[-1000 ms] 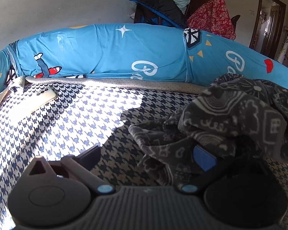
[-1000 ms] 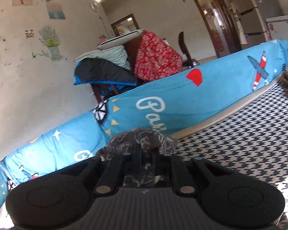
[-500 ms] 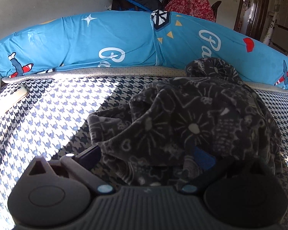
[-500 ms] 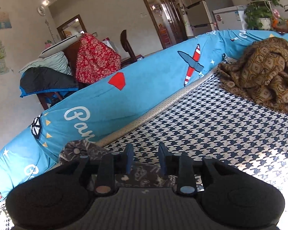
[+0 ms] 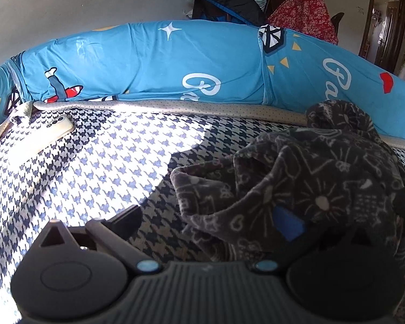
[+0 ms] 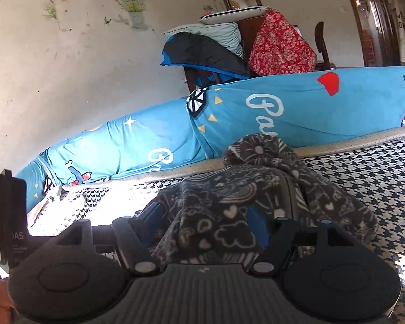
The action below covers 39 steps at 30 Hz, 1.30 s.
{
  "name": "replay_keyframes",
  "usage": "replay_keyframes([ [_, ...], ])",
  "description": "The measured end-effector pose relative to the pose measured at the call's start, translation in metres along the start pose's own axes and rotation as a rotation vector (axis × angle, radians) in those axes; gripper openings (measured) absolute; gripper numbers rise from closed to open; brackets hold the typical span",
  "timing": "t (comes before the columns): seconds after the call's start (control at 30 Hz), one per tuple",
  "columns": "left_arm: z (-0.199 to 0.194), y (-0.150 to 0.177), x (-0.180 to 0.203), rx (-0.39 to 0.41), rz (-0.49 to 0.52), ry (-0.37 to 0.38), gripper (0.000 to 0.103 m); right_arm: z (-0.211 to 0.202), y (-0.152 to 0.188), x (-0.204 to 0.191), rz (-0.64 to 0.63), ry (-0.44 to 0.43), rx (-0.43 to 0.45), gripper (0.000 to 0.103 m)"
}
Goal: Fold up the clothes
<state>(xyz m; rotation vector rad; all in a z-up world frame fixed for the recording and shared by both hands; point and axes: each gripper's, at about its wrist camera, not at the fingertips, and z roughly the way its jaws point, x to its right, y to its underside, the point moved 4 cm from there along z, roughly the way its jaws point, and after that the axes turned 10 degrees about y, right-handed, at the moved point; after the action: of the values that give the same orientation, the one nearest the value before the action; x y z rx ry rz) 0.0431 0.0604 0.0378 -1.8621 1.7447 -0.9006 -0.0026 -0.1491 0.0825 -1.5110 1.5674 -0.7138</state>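
Now, from the left wrist view, the left gripper (image 5: 208, 218) stands wide open, its left finger over bare houndstooth bed cover (image 5: 100, 167) and its right finger with the blue pad (image 5: 287, 222) tucked under the edge of the dark patterned garment (image 5: 310, 178). Half a second ago the cloth filled the middle of this view; it now lies further right, bunched on the cover against the blue bolster (image 5: 154, 64), and a white phone (image 5: 44, 137) shows far left. A dark rounded part at the right edge cannot be identified.

Seen from the right wrist view, the right gripper (image 6: 206, 225) is spread open with the garment (image 6: 240, 194) heaped between and over its fingers. Half a second earlier its fingers stood close together, the cloth only peeking out below. Only this view shows the wall stickers (image 6: 131, 5) and a black device (image 6: 9, 216) at left marked "DAS". The bolster (image 6: 283, 108) reads "Pa…" in white script.
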Motion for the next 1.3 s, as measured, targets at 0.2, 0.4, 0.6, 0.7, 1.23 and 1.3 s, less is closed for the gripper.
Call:
replay_keyframes([
  [0.2, 0.001, 0.000, -0.002, -0.006, -0.004, -0.005, 0.103, 0.028, 0.013, -0.022, -0.100, 0.108, -0.023, 0.076],
  [0.4, -0.004, -0.004, -0.007, 0.005, -0.021, -0.012, 0.103, 0.038, 0.019, -0.021, -0.133, 0.216, -0.038, 0.038],
  [0.6, -0.012, -0.008, -0.005, 0.022, -0.017, -0.011, 0.103, 0.013, 0.012, 0.006, -0.057, 0.244, -0.023, 0.018],
  [0.7, -0.018, -0.008, 0.000, 0.037, -0.002, -0.005, 0.103, -0.004, 0.008, 0.026, -0.017, 0.290, -0.006, 0.016],
  [1.23, -0.010, 0.024, 0.037, -0.053, 0.098, 0.103, 0.103, -0.083, 0.008, 0.155, 0.301, 0.743, 0.010, 0.016],
  [1.3, -0.006, 0.032, 0.046, -0.076, 0.134, 0.111, 0.103, -0.085, 0.003, 0.149, 0.289, 0.686, 0.036, 0.027],
])
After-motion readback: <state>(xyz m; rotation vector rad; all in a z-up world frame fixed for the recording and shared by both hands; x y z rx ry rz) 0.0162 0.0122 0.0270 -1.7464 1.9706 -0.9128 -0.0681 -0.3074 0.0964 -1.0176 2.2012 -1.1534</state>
